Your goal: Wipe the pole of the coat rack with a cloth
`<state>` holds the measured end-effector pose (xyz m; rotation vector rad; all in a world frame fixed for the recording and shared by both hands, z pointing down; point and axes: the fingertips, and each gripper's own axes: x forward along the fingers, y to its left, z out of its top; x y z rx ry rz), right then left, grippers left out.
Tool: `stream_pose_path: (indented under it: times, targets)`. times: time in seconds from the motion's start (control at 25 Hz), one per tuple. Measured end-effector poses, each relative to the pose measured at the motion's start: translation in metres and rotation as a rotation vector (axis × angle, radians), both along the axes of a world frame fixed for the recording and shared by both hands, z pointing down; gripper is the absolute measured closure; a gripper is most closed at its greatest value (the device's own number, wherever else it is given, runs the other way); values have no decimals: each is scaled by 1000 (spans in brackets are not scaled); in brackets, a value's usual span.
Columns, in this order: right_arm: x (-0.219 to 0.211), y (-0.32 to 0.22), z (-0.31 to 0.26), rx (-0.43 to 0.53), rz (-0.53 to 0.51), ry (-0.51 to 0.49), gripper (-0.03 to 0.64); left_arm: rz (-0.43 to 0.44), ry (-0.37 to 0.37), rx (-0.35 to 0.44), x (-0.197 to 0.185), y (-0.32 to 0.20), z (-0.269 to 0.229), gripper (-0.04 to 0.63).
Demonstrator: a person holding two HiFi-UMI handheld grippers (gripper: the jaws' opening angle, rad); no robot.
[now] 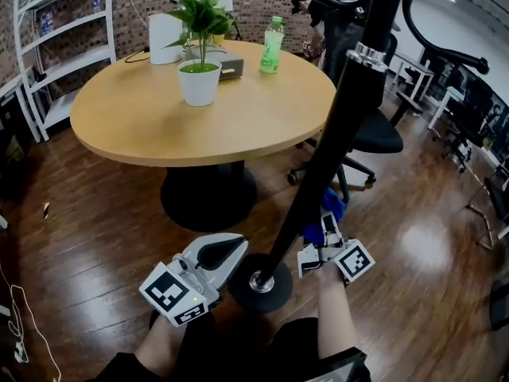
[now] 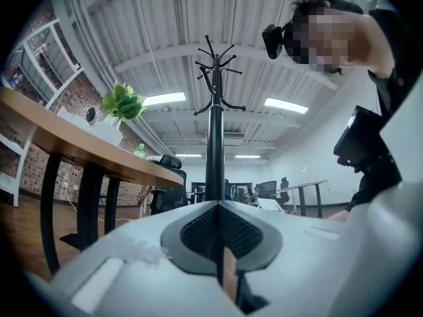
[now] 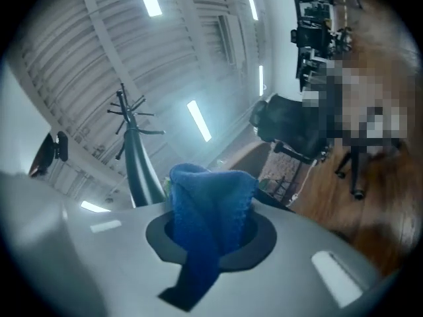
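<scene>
The coat rack's black pole [image 1: 334, 134] rises slanted from its round base [image 1: 261, 282] on the wooden floor. My right gripper [image 1: 322, 233] is shut on a blue cloth [image 1: 329, 207], which lies against the right side of the lower pole. In the right gripper view the cloth [image 3: 210, 200] bunches out of the right gripper [image 3: 213, 211] with the pole [image 3: 142, 170] just to its left. My left gripper [image 1: 235, 250] sits low, left of the pole near the base, jaws shut with nothing in them. In its own view the left gripper [image 2: 217, 210] faces the pole [image 2: 215, 144] straight ahead.
A round wooden table [image 1: 143, 126] stands behind the rack with a potted plant [image 1: 200, 62] and a green bottle [image 1: 272, 44]. A black office chair [image 1: 374, 134] is right of the pole, and white shelving [image 1: 64, 46] at the far left. The person's knees are just below the grippers.
</scene>
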<state>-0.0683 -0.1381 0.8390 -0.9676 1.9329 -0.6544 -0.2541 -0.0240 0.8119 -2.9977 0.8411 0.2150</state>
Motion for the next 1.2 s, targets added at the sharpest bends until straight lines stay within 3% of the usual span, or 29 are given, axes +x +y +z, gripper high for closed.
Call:
stream_pose_path:
  times: [0.12, 0.36, 0.6, 0.8, 1.2]
  targets:
    - [0, -5, 75, -117, -15, -42, 577, 4, -7, -20, 4, 1, 12, 591]
    - [-14, -8, 190, -276, -74, -30, 577, -1, -43, -56, 2, 5, 34, 592]
    - [-16, 2, 242, -370, -49, -57, 577, -28, -52, -68, -7, 3, 41, 591]
    - [-19, 0, 202, -315, -69, -83, 577, -22, -58, -69, -6, 3, 43, 591]
    - [-12, 19, -5, 6, -15, 32, 577, 7, -20, -27, 2, -5, 21, 591]
